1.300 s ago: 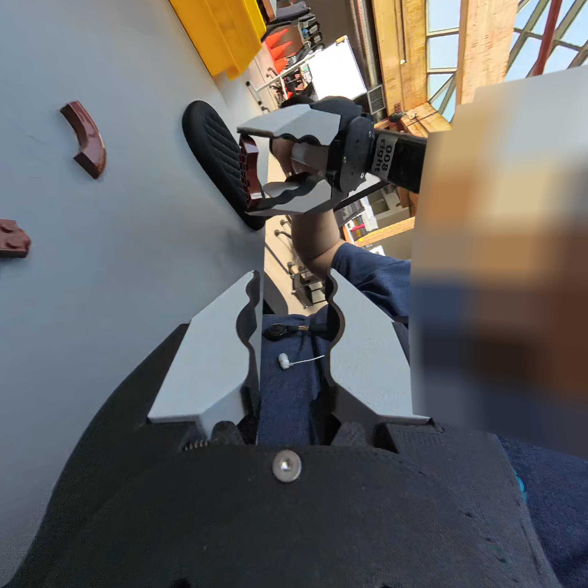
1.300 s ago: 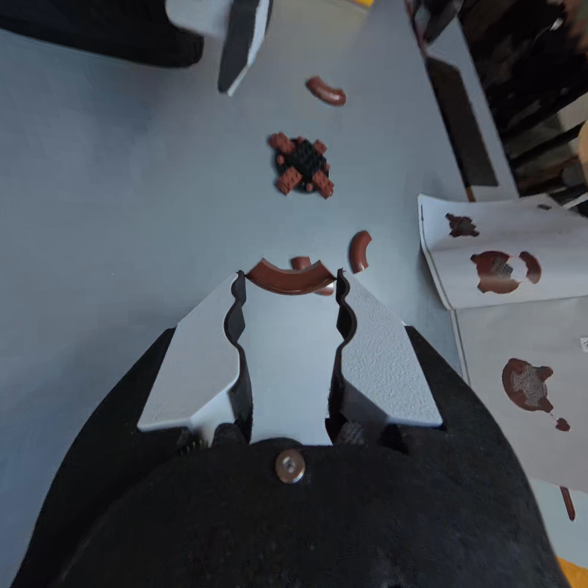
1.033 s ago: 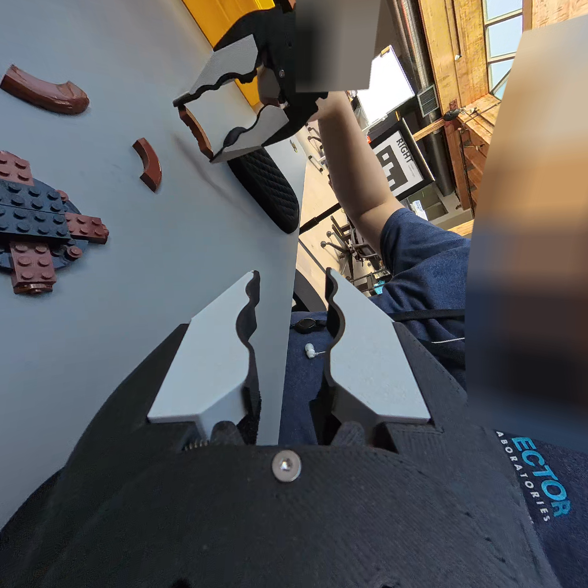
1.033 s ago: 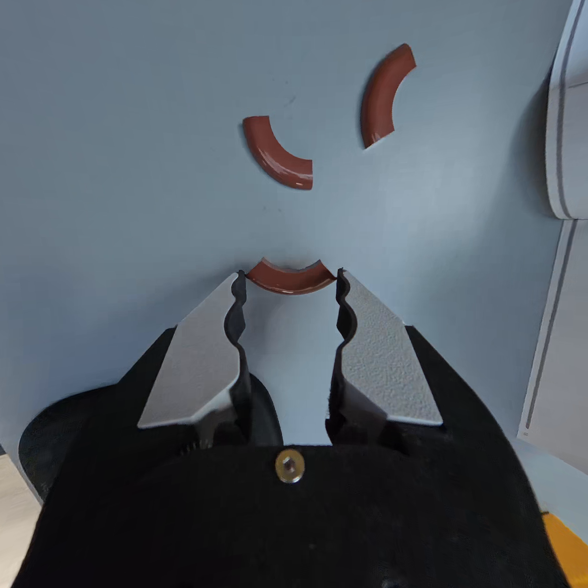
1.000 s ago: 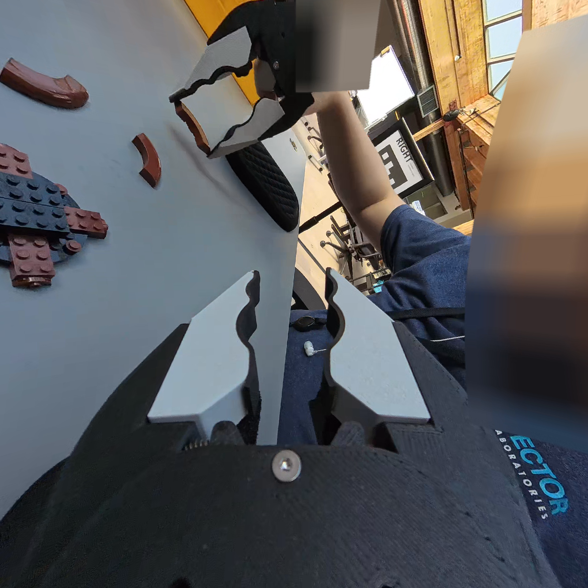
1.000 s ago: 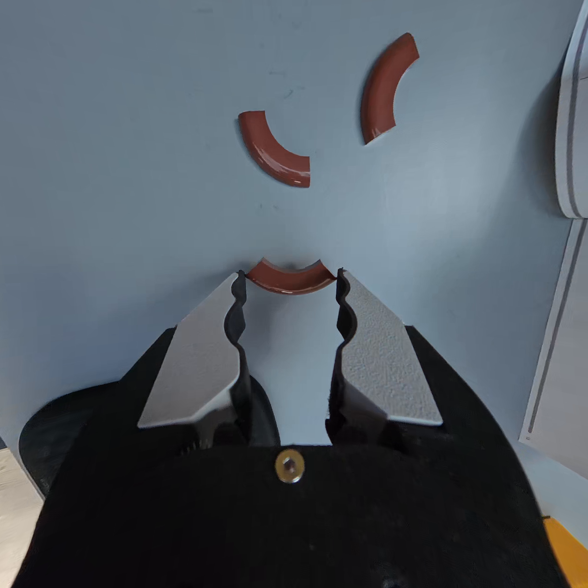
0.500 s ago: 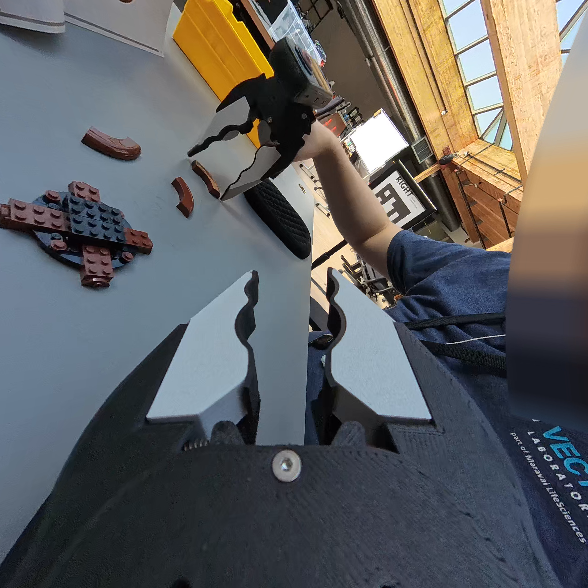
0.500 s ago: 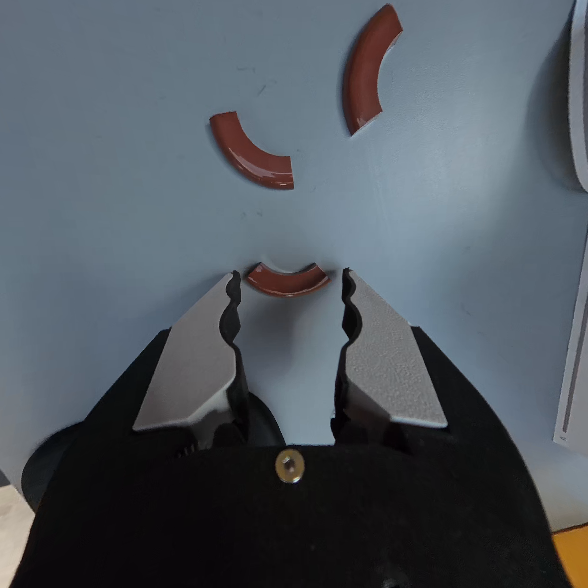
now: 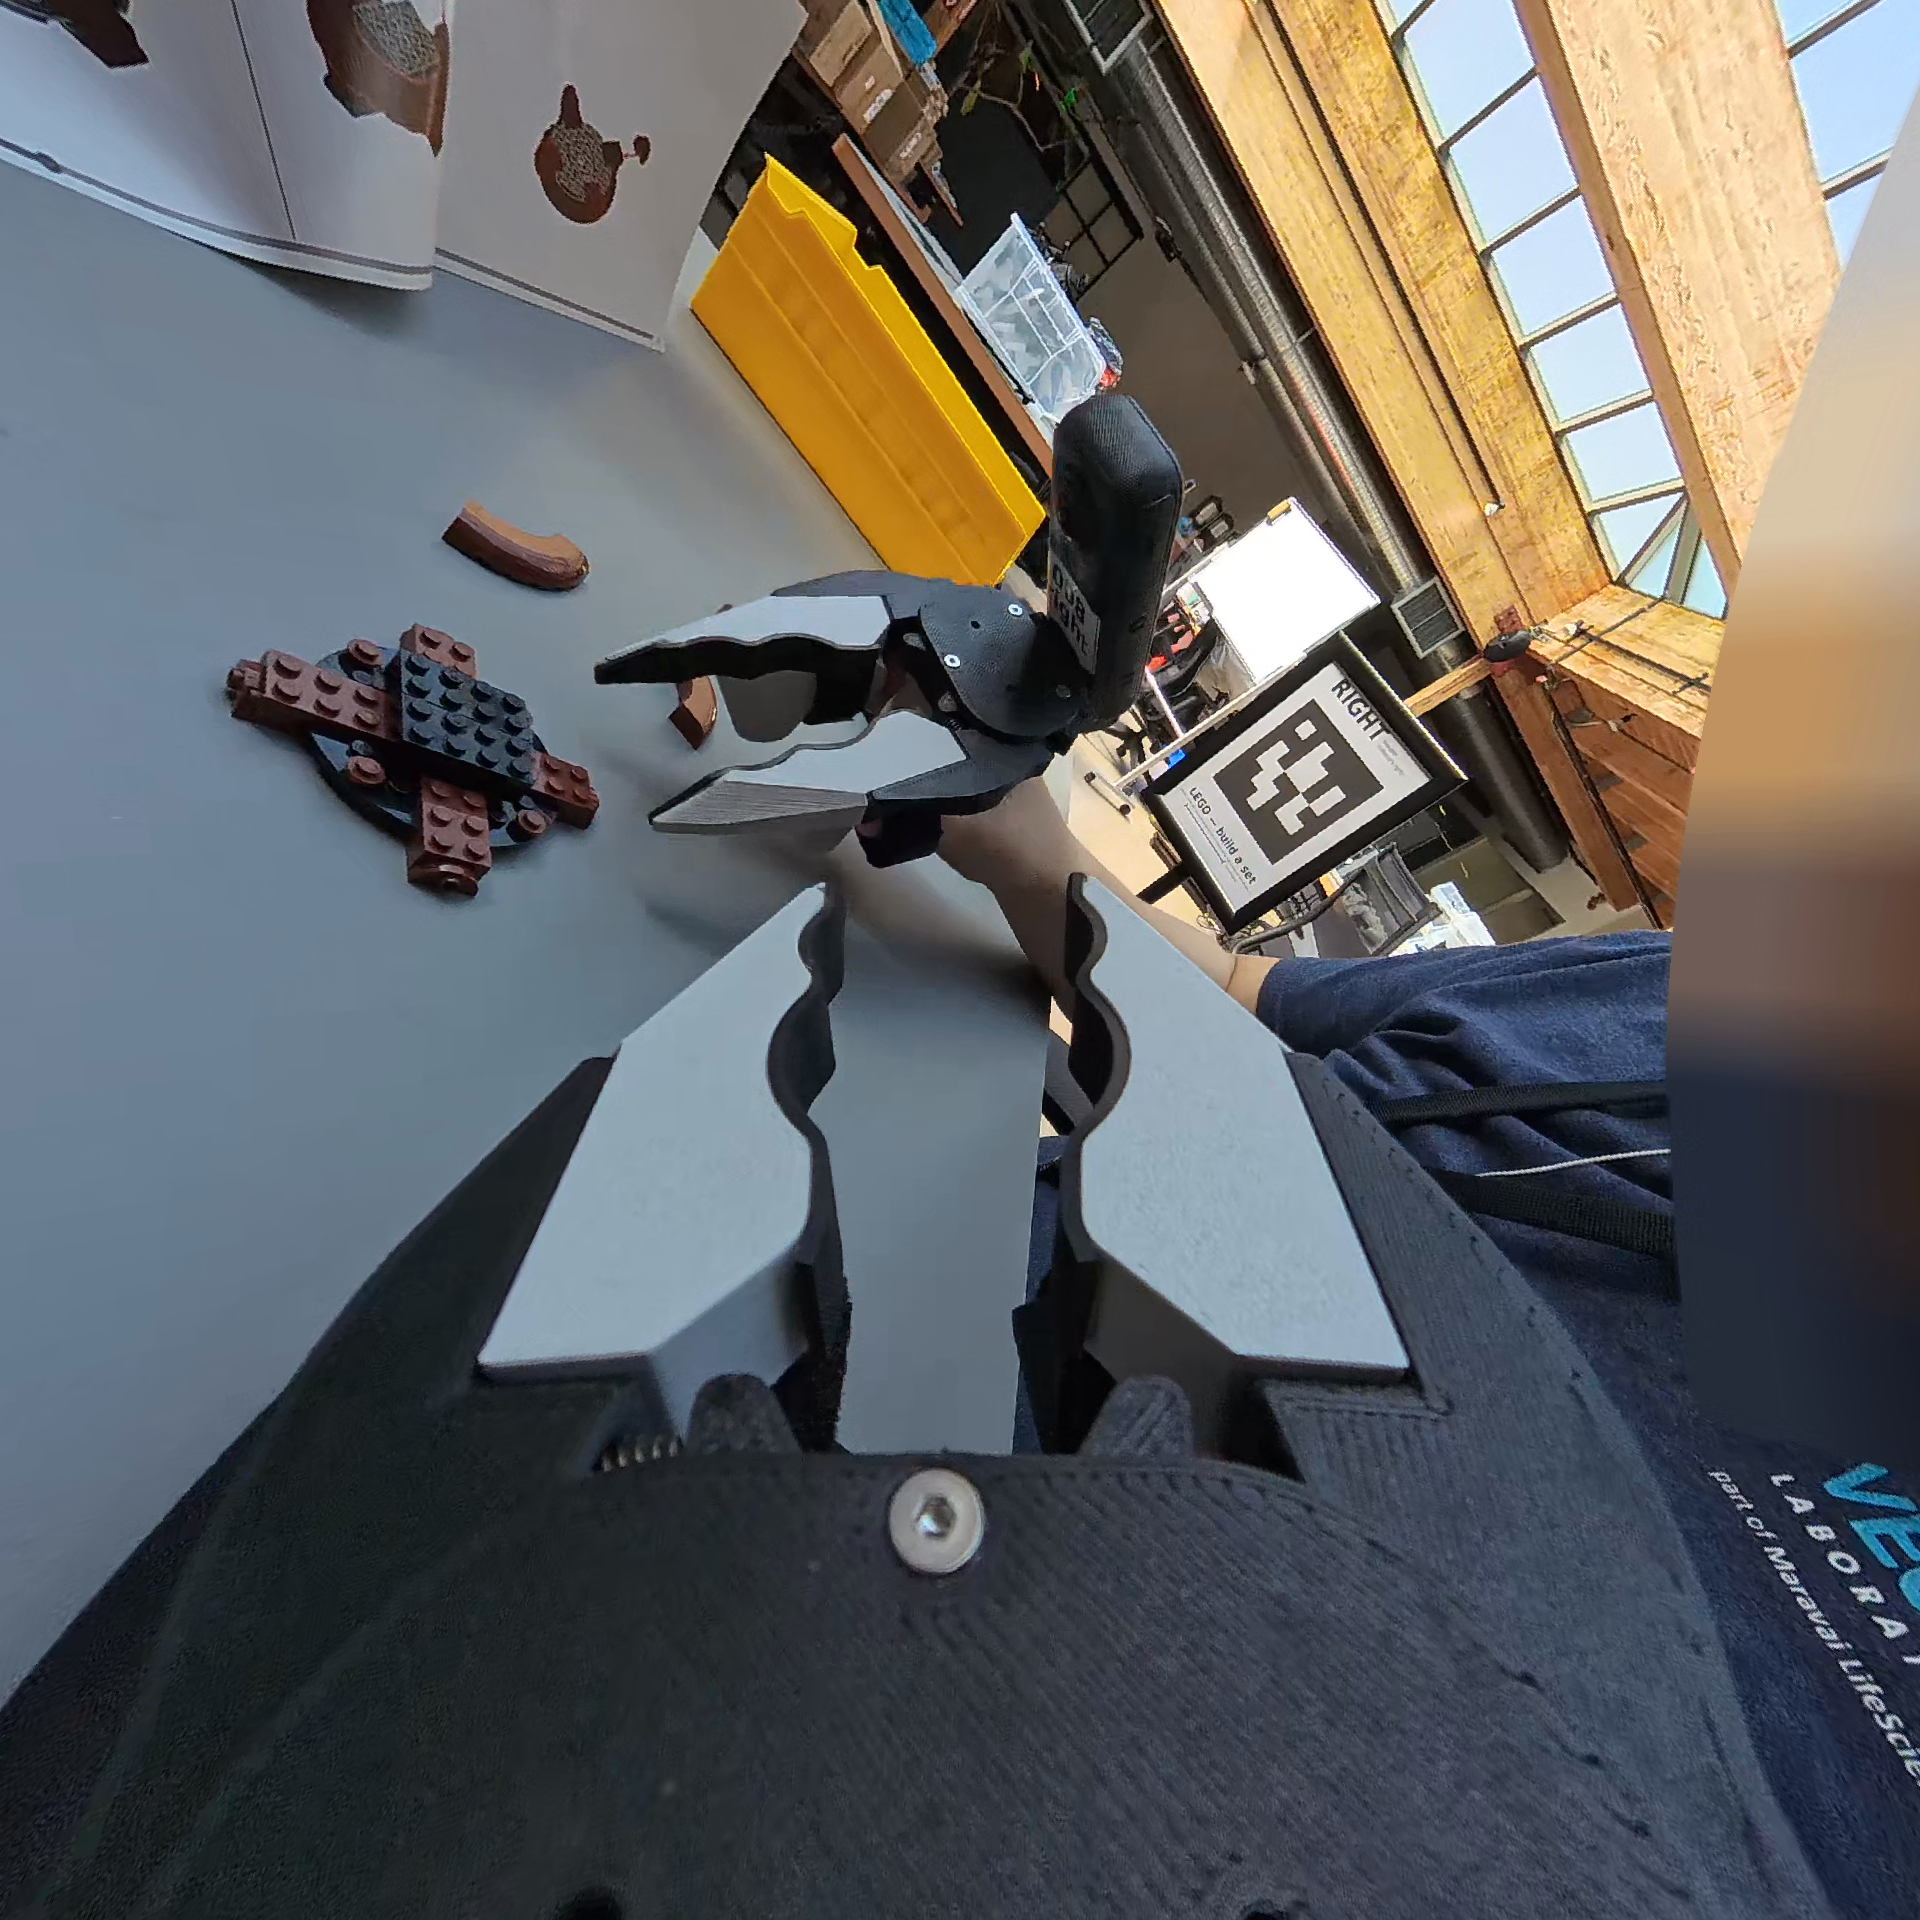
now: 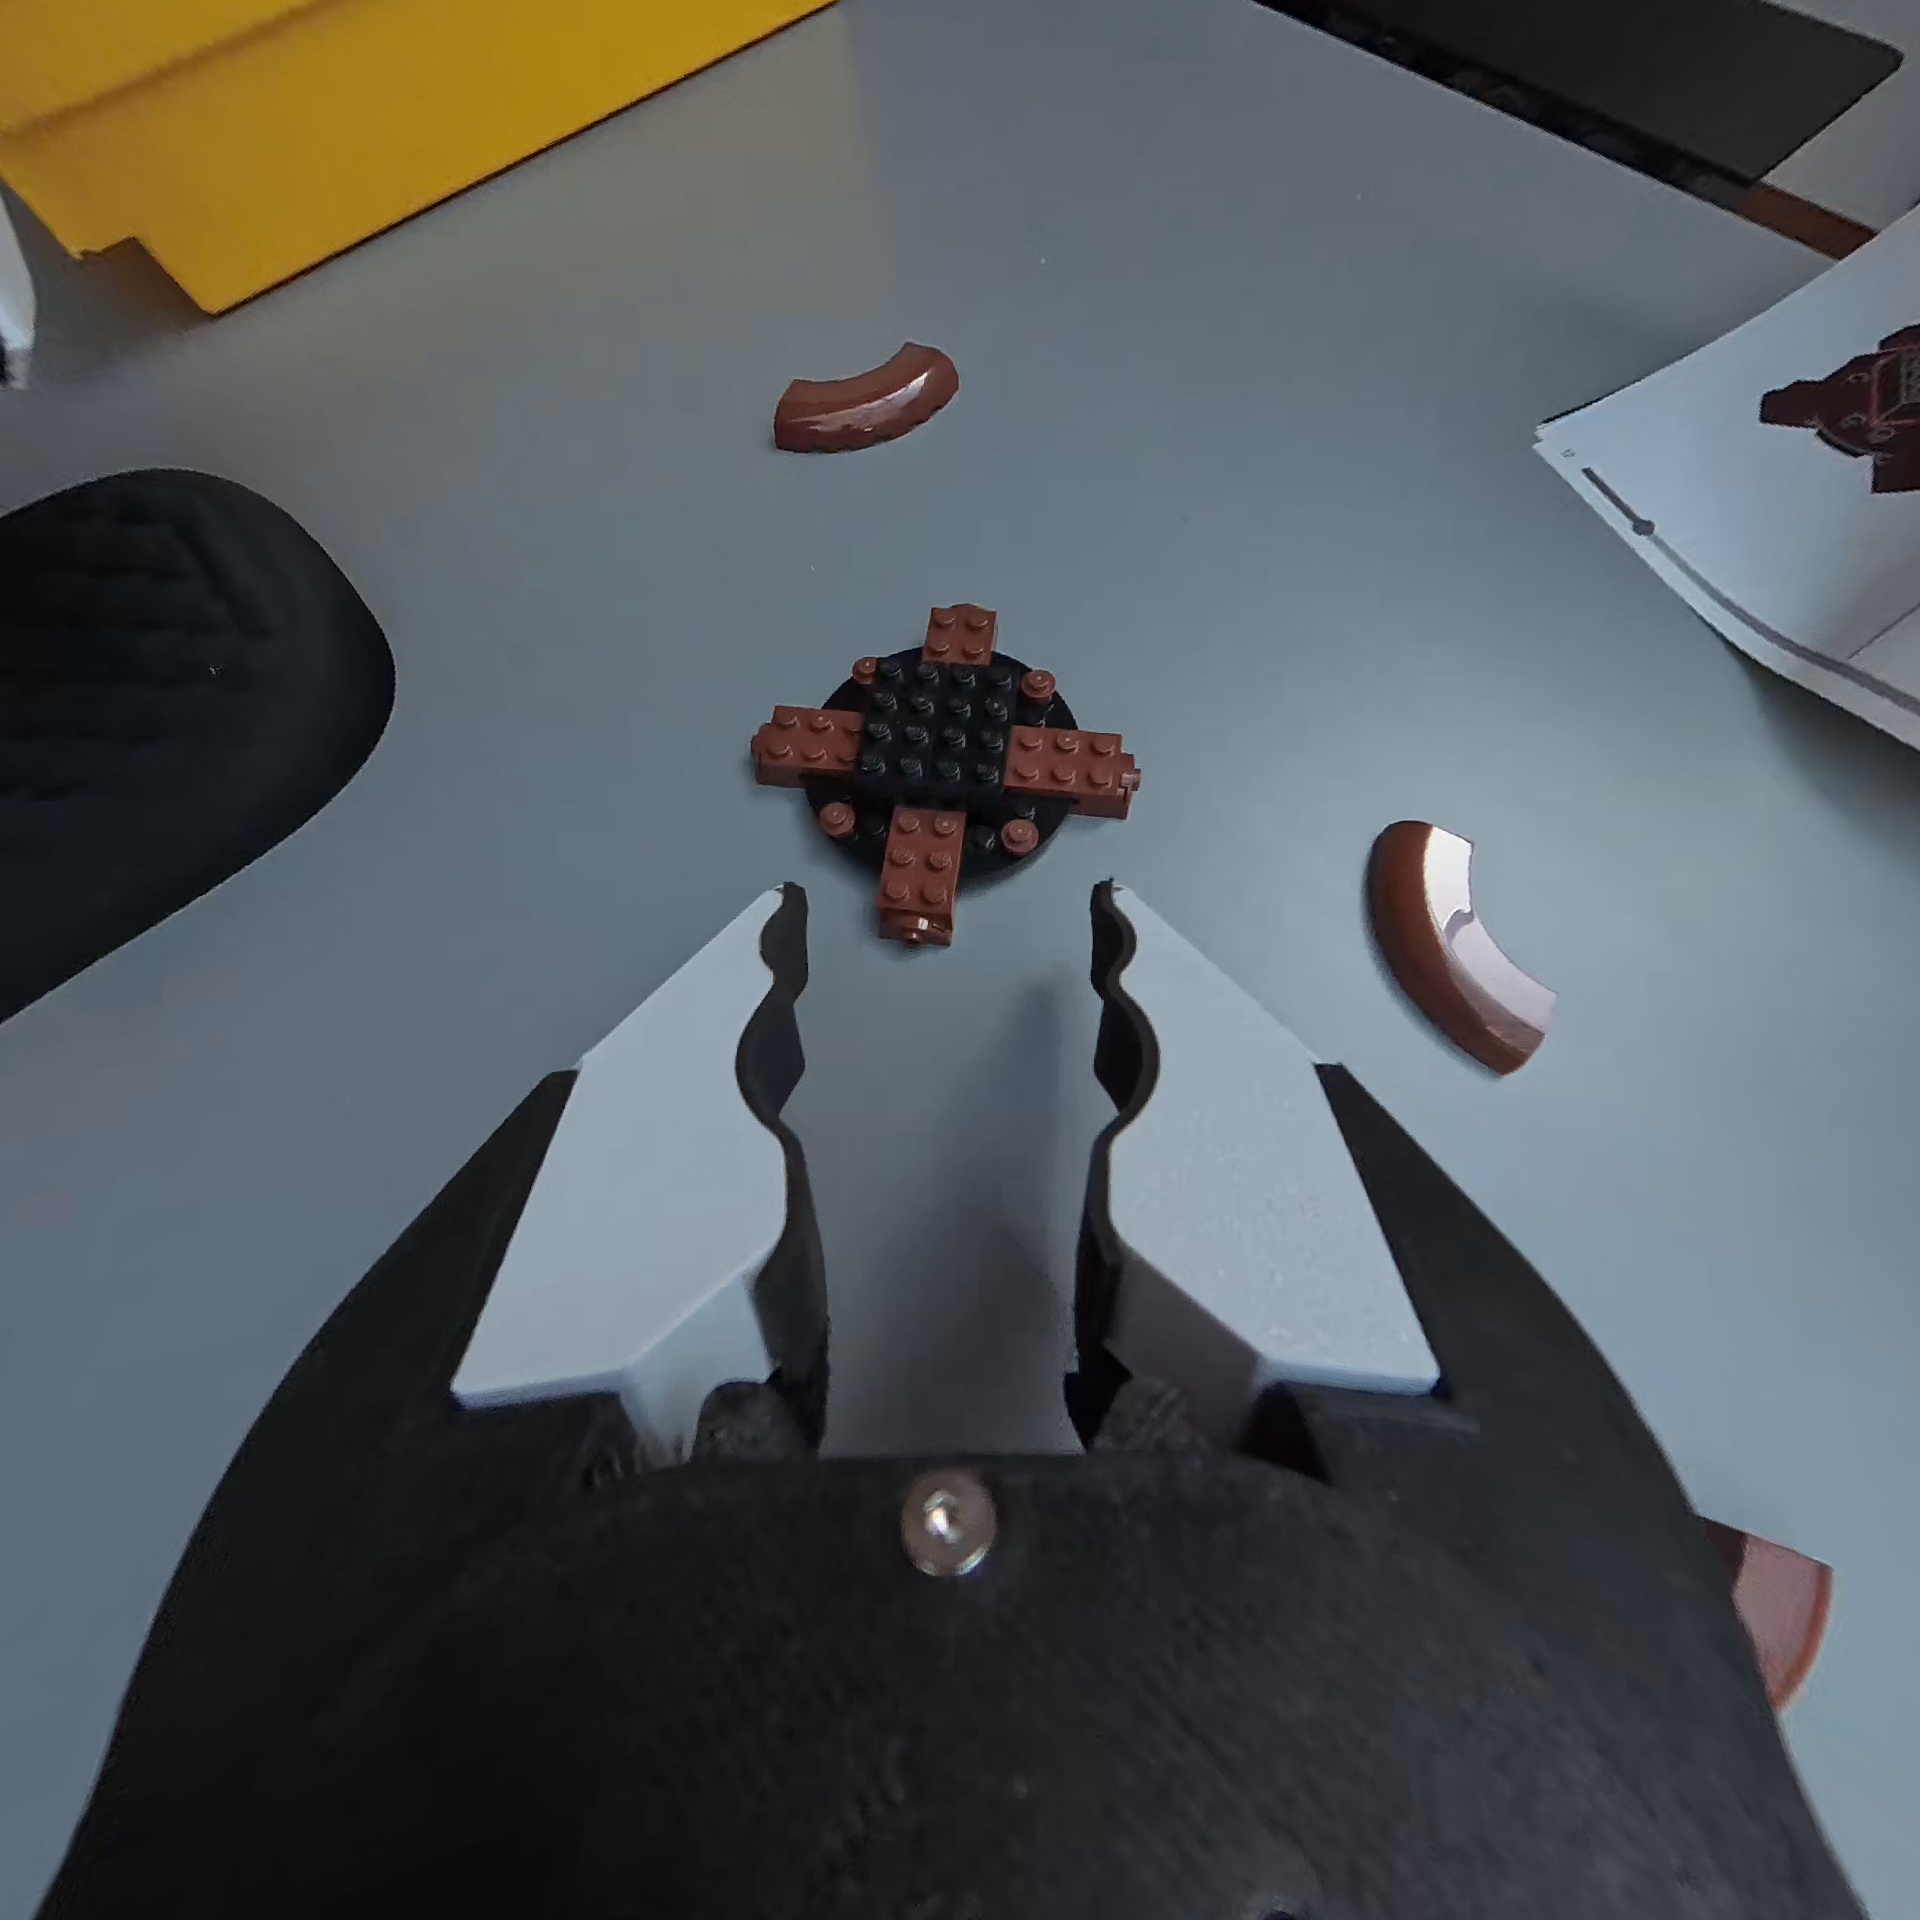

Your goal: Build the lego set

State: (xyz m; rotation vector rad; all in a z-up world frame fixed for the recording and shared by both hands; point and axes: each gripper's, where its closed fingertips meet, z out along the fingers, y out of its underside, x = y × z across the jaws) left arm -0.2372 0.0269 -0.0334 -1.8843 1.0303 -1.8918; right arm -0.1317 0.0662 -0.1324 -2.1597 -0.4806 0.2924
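A round black plate with a brown cross of bricks (image 10: pixel 940 764) lies on the grey table; it also shows in the left wrist view (image 9: pixel 416 743). My right gripper (image 10: pixel 945 894) is open and empty, just short of the cross's near arm; it also shows in the left wrist view (image 9: pixel 639 743). Brown curved pieces lie loose: one beyond the build (image 10: pixel 864 400), one to its right (image 10: pixel 1455 945), one at the right edge under my gripper body (image 10: pixel 1782 1621). My left gripper (image 9: pixel 951 904) is open and empty, over the table's near edge.
A yellow bin (image 10: pixel 312 114) stands at the back left. An open instruction booklet (image 10: pixel 1787 499) lies at the right. A black padded object (image 10: pixel 156 675) sits at the left. A person's arm and blue shirt (image 9: pixel 1455 1049) are at the table edge. It is some 15 centimetres from my right tips to the build (image 10: pixel 864 400).
My right gripper opened and let the curved brown piece go onto the table, then swung over to point at the black-and-brown build. The left gripper stayed open and turned toward the build.
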